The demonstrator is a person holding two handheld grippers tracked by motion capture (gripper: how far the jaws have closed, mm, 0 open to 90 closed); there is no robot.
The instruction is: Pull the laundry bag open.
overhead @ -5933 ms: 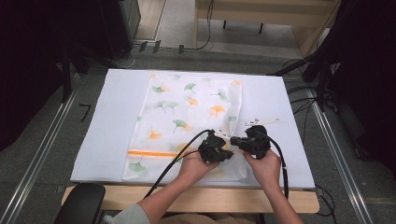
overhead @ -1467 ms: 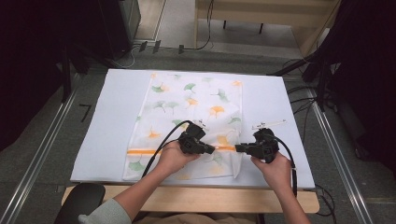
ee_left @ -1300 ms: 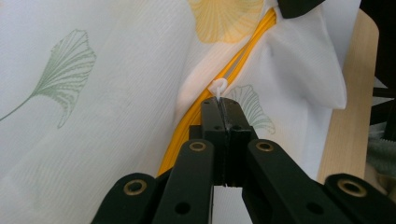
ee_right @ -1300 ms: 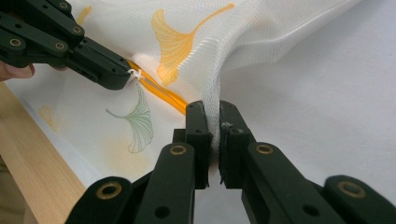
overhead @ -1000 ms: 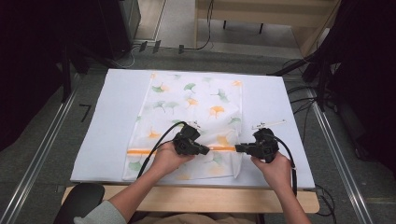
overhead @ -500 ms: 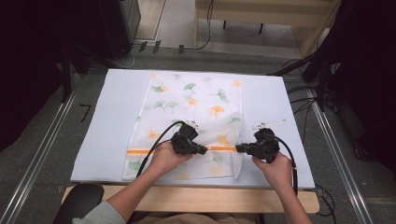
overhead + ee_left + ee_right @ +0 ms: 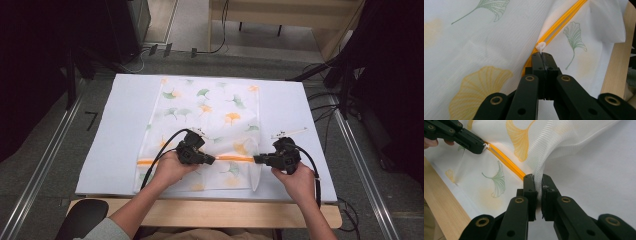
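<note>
A white mesh bag (image 7: 210,115) printed with green and orange ginkgo leaves lies flat on the white mat, an orange zipper (image 7: 235,158) running across its near end. My left gripper (image 7: 212,160) is shut on the small white zipper pull (image 7: 541,46), near the middle of the zipper. Behind it the zipper (image 7: 564,21) lies parted. My right gripper (image 7: 256,159) is shut on the bag's right edge (image 7: 538,178) at the zipper's end (image 7: 506,160), bunching the mesh between its jaws. The left gripper (image 7: 483,147) also appears at the top left of the right gripper view.
The white mat (image 7: 120,130) covers a wooden table whose bare front edge (image 7: 200,212) runs just below the bag. Black cables trail from both grippers. A dark chair back (image 7: 80,220) sits at the lower left; metal rails flank the table.
My left gripper has slid left along the zipper with the pull, away from the right gripper. The right gripper has kept still on the bag's edge.
</note>
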